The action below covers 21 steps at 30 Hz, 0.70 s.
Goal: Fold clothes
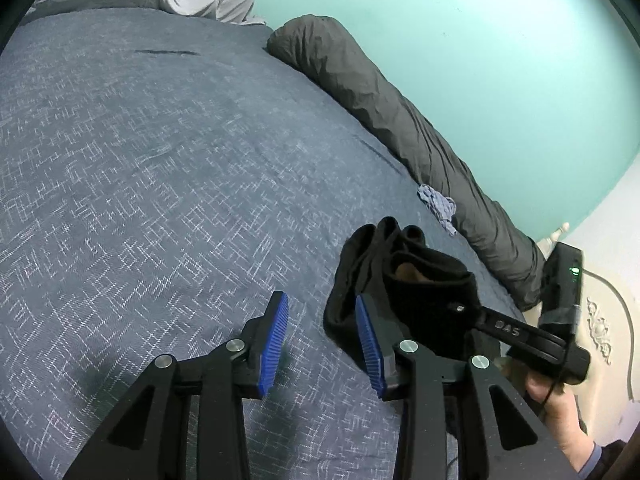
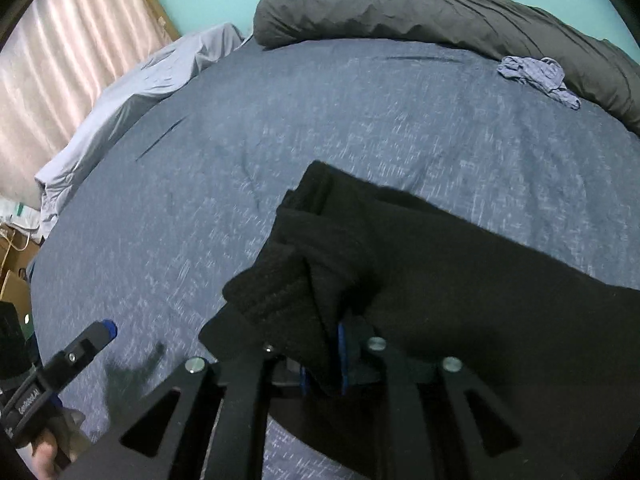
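Left wrist view shows the left gripper (image 1: 322,340) hovering low over the bed (image 1: 160,184), its blue-padded jaws parted with only bedspread between them. Just to its right the right gripper (image 1: 460,312) — carried in a hand (image 1: 556,412) — is buried in a black garment (image 1: 400,276). Right wrist view: the right gripper's jaws sit nearly together, black cloth bunched between the pads and spilling rightward over the bed. Farther back, a small crumpled blue garment (image 2: 536,74) lies against a rolled dark grey duvet (image 2: 420,12) along the teal wall (image 1: 480,40).
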### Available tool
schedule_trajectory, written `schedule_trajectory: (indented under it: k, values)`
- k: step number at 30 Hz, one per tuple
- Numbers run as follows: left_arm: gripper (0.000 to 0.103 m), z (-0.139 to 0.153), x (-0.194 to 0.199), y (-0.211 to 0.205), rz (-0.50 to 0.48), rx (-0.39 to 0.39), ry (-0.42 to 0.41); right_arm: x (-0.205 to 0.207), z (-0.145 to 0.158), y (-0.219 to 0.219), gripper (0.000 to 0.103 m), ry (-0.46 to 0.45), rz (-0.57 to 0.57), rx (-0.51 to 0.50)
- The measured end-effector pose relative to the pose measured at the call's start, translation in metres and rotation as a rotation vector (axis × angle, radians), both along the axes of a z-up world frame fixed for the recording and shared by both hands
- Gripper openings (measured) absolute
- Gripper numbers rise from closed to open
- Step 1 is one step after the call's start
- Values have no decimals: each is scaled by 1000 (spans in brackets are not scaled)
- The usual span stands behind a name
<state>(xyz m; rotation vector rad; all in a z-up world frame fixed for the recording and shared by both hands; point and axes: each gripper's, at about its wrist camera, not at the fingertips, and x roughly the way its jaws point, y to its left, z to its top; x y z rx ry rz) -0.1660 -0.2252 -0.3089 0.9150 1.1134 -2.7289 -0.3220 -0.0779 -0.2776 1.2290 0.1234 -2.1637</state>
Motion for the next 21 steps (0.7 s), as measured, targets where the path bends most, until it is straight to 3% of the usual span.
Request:
schedule_trajectory:
  k: [8,10,12,14,19,21]
  values:
    - [39,2,1,5,-5,-8,5,12,24,17,24,36,33,-52]
    - [39,2,1,5,-6,-9,3,11,29,21,33,34,24,-74]
    - [39,2,1,5,-5,-9,2,11,32,26,54,15,18,-121]
    - [39,2,0,5,-3,-8,3,12,37,27,58,7,12,-157]
    - [39,1,0,4,-2,-3,2,12,50,39,57,43,-40,-211]
    - [39,2,-1,6,-7,-4,4,5,40,46,31,7,-96,-209]
